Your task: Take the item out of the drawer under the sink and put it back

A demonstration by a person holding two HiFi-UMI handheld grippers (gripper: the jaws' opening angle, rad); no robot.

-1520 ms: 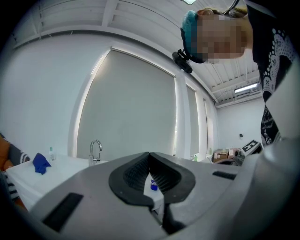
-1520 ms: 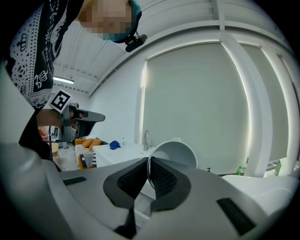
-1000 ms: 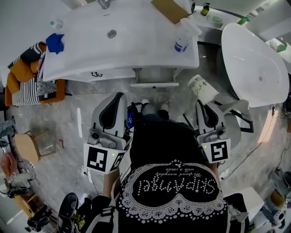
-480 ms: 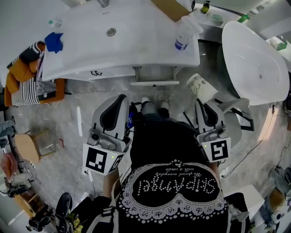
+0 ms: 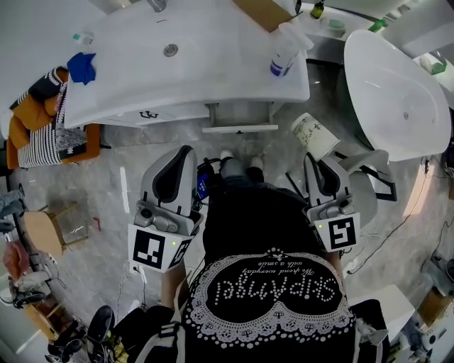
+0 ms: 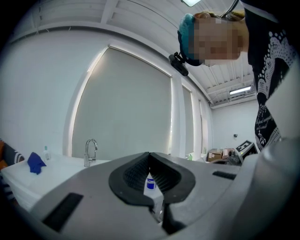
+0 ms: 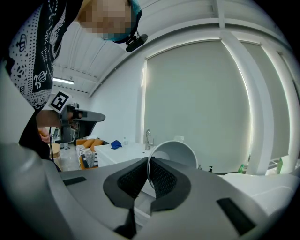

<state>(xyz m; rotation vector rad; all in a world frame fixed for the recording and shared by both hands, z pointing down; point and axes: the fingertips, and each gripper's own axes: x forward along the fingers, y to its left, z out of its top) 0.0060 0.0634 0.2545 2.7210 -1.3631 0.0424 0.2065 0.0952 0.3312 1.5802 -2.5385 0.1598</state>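
Two tools: your right gripper (image 7: 149, 172) pinches the paper cup (image 7: 174, 154) by its rim for carrying; left gripper (image 6: 150, 174), jaws together and empty, likely spare for the drawer (image 5: 240, 129) ahead.

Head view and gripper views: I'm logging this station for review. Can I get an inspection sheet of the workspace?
Surface: white sink counter with faucet.
Job's things: paper cup held; drawer appears pulled out.
Clutter: blue cloth, spray bottle, cardboard box.
Grippers: left gripper shut, empty; right gripper shut on paper cup's rim.
Cables: thin cable on the floor.
Surroundings: bathtub, orange chair.
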